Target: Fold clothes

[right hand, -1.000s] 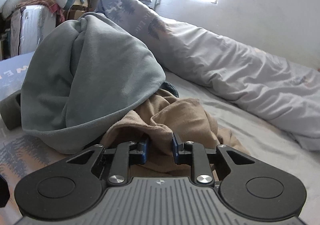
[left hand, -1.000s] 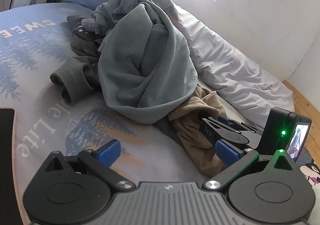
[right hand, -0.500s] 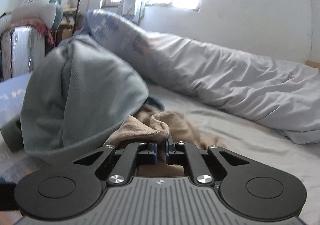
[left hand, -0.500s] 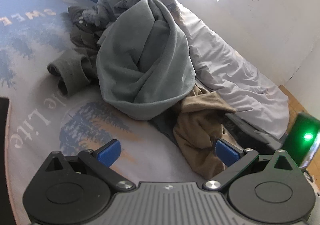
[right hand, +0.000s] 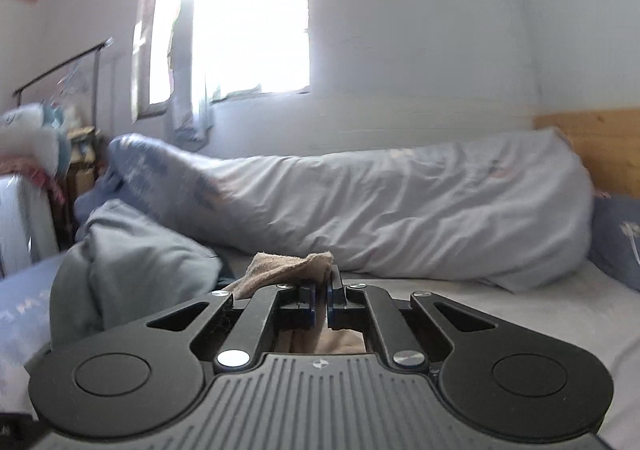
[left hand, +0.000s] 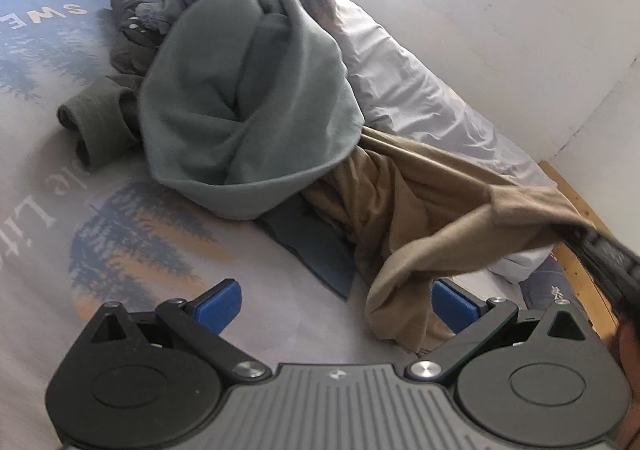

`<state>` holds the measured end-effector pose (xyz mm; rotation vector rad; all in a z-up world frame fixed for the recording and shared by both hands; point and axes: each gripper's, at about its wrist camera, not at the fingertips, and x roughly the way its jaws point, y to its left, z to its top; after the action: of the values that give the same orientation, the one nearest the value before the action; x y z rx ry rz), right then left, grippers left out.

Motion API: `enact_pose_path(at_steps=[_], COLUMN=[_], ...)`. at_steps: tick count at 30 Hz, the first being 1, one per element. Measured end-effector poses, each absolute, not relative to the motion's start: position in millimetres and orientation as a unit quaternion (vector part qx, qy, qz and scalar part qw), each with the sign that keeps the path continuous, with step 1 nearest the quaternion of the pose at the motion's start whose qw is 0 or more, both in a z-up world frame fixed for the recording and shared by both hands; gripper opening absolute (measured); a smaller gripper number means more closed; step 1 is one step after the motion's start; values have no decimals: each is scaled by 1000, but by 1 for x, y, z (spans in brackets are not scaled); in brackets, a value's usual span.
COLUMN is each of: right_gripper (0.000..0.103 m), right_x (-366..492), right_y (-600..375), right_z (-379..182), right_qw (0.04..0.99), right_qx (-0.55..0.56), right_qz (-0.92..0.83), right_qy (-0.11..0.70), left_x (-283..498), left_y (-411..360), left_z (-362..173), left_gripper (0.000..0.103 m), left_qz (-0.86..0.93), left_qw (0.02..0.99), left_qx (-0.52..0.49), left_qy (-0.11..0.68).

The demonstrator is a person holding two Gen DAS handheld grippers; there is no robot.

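Observation:
A tan garment (left hand: 404, 205) stretches from under a grey-green sweatshirt (left hand: 248, 97) toward the right, lifted at one end. My right gripper (right hand: 321, 290) is shut on that tan garment (right hand: 292, 266), pinching a fold of it above the bed. In the left wrist view the right gripper (left hand: 600, 250) shows as a blurred dark shape at the right edge, holding the raised cloth. My left gripper (left hand: 336, 300) hangs open over the bedsheet, blue pads (left hand: 218, 304) wide apart, with the drooping tan cloth beside its right pad. A dark grey garment (left hand: 100, 117) lies left of the pile.
A printed bedsheet (left hand: 60, 189) covers the bed. A rolled pale duvet (right hand: 400, 209) lies along the wall under a window (right hand: 248, 17). A dark blue cloth (left hand: 316, 246) peeks from under the pile. A wooden bed frame (left hand: 576, 209) is at the right.
The right gripper closed on the tan garment, then lifted and pulled it out to the right from under the sweatshirt. The left gripper stayed open and moved little.

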<state>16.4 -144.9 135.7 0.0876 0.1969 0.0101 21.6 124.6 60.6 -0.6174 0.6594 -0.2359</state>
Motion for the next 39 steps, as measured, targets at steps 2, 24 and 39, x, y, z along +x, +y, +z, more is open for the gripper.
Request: enact_pose_path(at_steps=[2,24,39], right_gripper=[1,46,47], right_x=[9,-8,-22], right_y=[-167,-237,-267], right_z=[131,59,67], right_qw=[992,971,971], right_qx=[80,81,136], right_qz=[-13,4,14], right_qy=[100,226,194], left_x=[22,41,59], left_y=[119,33,-3], left_z=[60,44,19], left_gripper=[103,103,12], left_qz=[-121,-167,-198], left_qw=[893,917,920], left_qx=[-295,-191,-142], left_qy=[318,307,308])
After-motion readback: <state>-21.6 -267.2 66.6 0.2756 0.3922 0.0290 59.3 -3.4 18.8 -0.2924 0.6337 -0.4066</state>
